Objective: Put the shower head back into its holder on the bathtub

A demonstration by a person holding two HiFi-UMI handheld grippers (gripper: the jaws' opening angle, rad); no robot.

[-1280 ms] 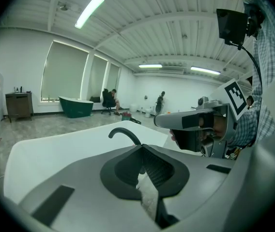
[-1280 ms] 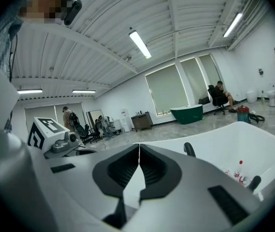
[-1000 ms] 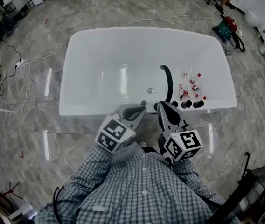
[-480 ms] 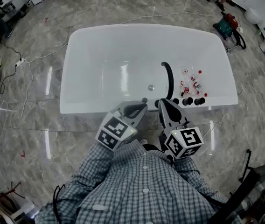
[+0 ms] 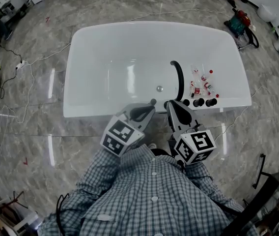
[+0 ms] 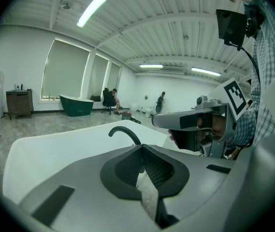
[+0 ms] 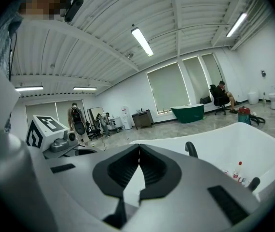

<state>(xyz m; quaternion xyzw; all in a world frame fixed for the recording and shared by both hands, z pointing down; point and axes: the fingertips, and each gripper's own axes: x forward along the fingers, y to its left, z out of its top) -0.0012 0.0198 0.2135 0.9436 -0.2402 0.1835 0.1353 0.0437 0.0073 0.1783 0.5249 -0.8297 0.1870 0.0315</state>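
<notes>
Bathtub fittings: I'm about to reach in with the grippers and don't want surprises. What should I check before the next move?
1. Jaws of left gripper shut, nothing between them: ok.
2. Jaws of right gripper shut, nothing between them: ok.
3. Both tips at the near rim of the bathtub: ok.
4. Shower head and holder located: cannot tell; the black knobs on the rim are too small to tell apart.
5. Tub clear by the black spout: not ok; small bottles lie beside it.
</notes>
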